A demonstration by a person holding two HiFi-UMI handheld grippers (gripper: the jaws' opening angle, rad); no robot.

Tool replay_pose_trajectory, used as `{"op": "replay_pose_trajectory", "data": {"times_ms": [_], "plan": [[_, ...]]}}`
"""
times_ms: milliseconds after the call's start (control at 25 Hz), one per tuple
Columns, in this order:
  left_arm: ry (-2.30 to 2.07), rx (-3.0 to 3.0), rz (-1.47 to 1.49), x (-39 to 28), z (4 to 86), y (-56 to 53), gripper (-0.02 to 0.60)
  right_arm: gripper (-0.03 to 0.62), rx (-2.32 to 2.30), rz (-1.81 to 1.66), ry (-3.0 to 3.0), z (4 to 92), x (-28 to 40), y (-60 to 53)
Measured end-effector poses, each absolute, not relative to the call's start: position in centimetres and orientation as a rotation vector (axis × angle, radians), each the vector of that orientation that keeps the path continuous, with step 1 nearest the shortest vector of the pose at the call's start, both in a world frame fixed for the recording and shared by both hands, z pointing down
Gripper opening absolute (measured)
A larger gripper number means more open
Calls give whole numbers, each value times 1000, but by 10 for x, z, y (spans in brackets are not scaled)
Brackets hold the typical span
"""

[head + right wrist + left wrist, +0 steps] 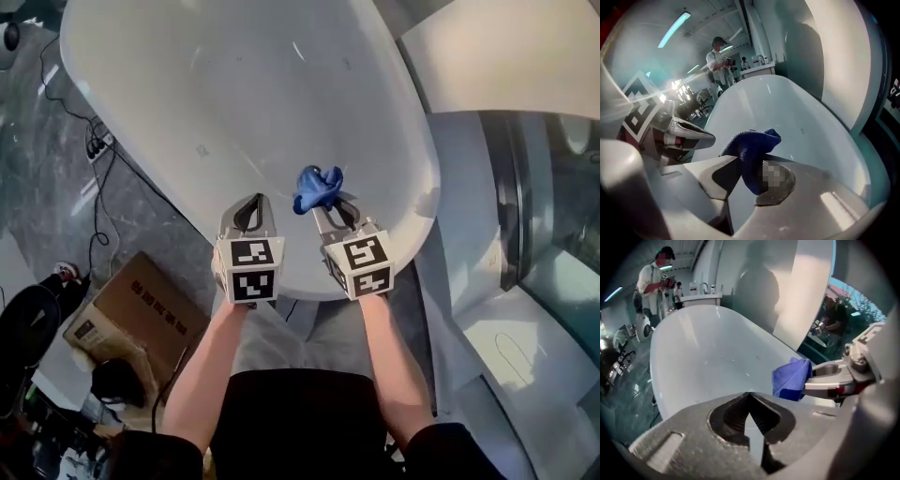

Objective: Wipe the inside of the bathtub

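Head view had the right gripper [328, 206] pinching a blue cloth [317, 187] over the bathtub [234, 94] — left gripper [254, 202] pressed together, empty.

The head view looks steeply down from above onto the near end of the white bathtub [234, 94], close over the left gripper [254, 199] and the right gripper [328, 204]. Each gripper view sits just behind its own jaws and faces along the tub toward its far end. All three share the tub's inside and the blue cloth [317, 187], and each gripper view catches the other gripper at its edge.
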State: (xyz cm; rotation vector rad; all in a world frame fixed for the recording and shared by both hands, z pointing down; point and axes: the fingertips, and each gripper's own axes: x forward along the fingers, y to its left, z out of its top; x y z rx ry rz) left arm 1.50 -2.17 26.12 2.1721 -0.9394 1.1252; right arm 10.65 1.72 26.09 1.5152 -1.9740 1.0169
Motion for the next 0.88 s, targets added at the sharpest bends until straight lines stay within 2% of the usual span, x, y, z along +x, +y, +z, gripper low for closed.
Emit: {"op": "replay_pose_trajectory", "data": {"times_ms": [200, 560, 880], "plan": [[-808, 2160, 1185, 35, 346, -33, 2, 83, 1516, 1122, -1913, 343, 106, 7], [-723, 2049, 1340, 30, 480, -40, 2, 83, 1372, 1255, -1885, 468, 83, 17], [-617, 2070, 1472, 48, 561, -44, 2, 83, 1275, 1302, -1878, 569, 70, 10]]}}
